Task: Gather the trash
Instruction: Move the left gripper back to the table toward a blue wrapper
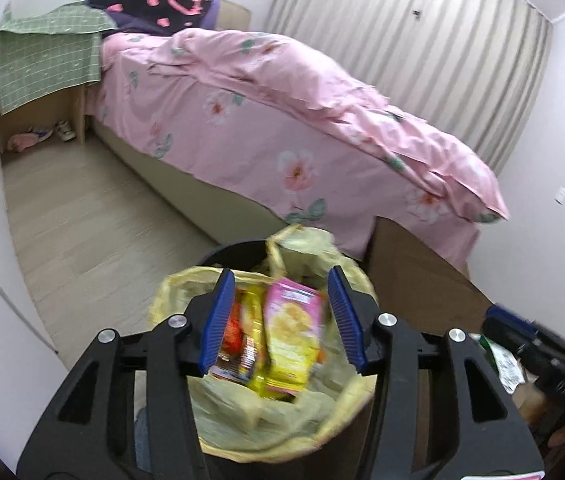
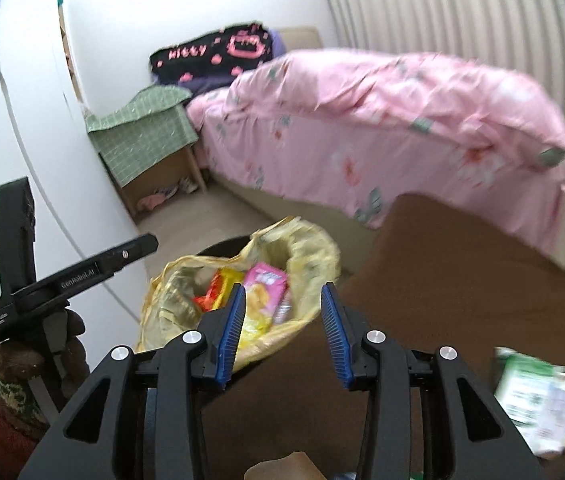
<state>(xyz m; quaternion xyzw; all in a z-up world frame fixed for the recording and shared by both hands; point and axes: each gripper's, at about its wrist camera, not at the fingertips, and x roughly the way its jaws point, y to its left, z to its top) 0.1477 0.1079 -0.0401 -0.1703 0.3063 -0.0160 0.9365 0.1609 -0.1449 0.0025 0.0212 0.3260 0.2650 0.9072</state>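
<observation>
A black trash bin lined with a yellow bag [image 1: 242, 412] stands on the floor beside a brown table. In it lie a pink and yellow snack packet [image 1: 290, 340] and an orange wrapper [image 1: 232, 332]. My left gripper [image 1: 282, 320] is open directly above the bin, jaws wide, nothing between the pads. In the right wrist view the bag [image 2: 302, 256] and pink packet [image 2: 264, 280] show ahead. My right gripper [image 2: 284, 334] is open and empty over the table edge. A green and white wrapper [image 2: 530, 392] lies on the table at right. The left gripper's body [image 2: 70, 276] shows at left.
A bed with a pink floral cover [image 1: 282, 128] fills the back. A green-covered bedside stand [image 1: 46, 60] with shoes under it is at far left. The brown table [image 2: 462, 280] is to the right of the bin. Striped curtains hang behind the bed.
</observation>
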